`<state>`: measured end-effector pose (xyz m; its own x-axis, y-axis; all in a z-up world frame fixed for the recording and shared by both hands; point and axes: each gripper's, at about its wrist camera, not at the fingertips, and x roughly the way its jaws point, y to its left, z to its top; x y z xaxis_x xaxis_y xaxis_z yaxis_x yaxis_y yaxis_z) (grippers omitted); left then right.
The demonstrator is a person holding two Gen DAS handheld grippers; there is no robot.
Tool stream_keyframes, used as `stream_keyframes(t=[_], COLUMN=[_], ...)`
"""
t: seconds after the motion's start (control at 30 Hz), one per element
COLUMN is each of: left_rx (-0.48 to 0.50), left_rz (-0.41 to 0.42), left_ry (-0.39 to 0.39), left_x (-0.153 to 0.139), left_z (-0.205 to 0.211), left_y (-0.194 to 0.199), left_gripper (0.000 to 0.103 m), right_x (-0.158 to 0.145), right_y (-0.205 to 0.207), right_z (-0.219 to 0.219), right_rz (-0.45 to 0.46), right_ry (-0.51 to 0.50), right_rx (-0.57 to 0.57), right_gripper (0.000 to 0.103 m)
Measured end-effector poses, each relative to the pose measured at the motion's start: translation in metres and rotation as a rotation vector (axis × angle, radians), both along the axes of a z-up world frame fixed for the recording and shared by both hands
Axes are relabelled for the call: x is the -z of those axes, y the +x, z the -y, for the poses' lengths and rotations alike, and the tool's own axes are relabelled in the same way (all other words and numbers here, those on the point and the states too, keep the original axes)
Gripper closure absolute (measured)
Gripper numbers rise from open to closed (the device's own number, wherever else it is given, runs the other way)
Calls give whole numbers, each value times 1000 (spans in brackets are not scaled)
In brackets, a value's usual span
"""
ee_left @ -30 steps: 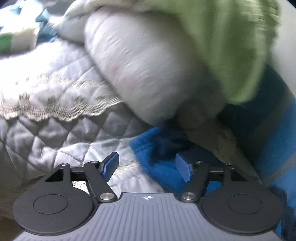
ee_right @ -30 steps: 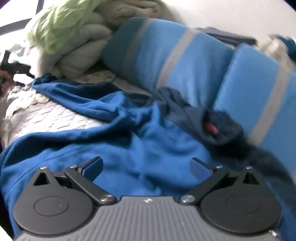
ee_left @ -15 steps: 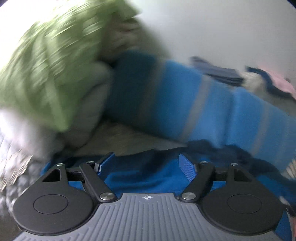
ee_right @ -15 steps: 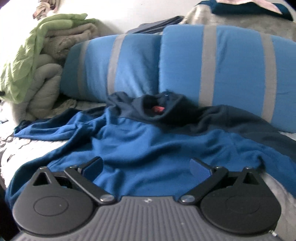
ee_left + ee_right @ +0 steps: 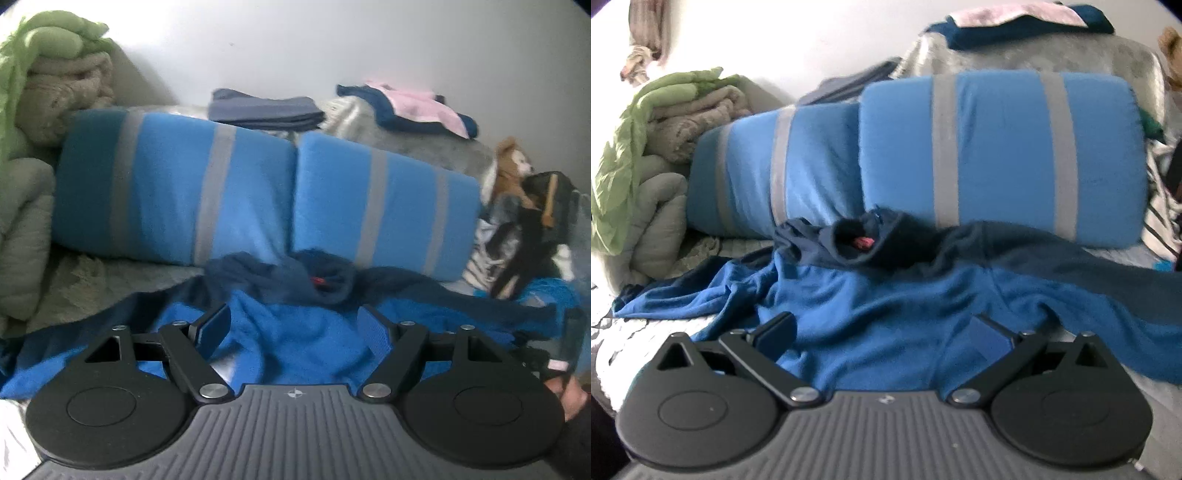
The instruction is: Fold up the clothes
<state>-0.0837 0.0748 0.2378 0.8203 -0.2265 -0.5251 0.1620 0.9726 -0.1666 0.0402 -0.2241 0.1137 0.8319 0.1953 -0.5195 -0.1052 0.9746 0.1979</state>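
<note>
While the blue sweatshirt (image 5: 886, 317) lies rumpled on the bed just near the two striped blue pillows (image 5: 997, 155), collar far and sleeves thrown out left and right, I judge its folding not yet begun. My left gripper (image 5: 295, 325) and right gripper (image 5: 886, 332) both hang over its body with jaws apart, holding nothing. Far behind, folded clothes (image 5: 264, 112) already sit stacked, so some work looks done.
</note>
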Motion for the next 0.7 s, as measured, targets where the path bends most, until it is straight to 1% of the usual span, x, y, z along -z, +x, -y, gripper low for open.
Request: stream_keyframes(t=[0.13, 0.3, 0.4, 0.5, 0.57, 0.63, 0.7], left_rx=[42, 89, 93, 81, 65, 41, 9], left_rz=[-21, -37, -21, 5, 23, 50, 75], left_ry=[-47, -101, -115, -96, -69, -40, -19], left_x=[-23, -54, -77, -103, -121, -134, -139], left_z=[4, 6, 5, 2, -1, -6, -11], left_y=[-10, -14, -8, 2, 8, 12, 14], left_gripper=[28, 28, 28, 28, 27, 27, 27], right_x=[-44, -115, -163, -215, -244, -265, -276], right_y=[-24, -45, -45, -39, -31, -20, -12], right_z=[21, 52, 67, 76, 79, 80, 78], right_rz=[-21, -9, 5, 52, 55, 41, 37], right_ry=[28, 63, 75, 8, -56, -104, -158], right_rx=[-3, 50, 70, 80, 91, 104, 118], right_gripper=[0, 0, 0, 0, 0, 0, 0])
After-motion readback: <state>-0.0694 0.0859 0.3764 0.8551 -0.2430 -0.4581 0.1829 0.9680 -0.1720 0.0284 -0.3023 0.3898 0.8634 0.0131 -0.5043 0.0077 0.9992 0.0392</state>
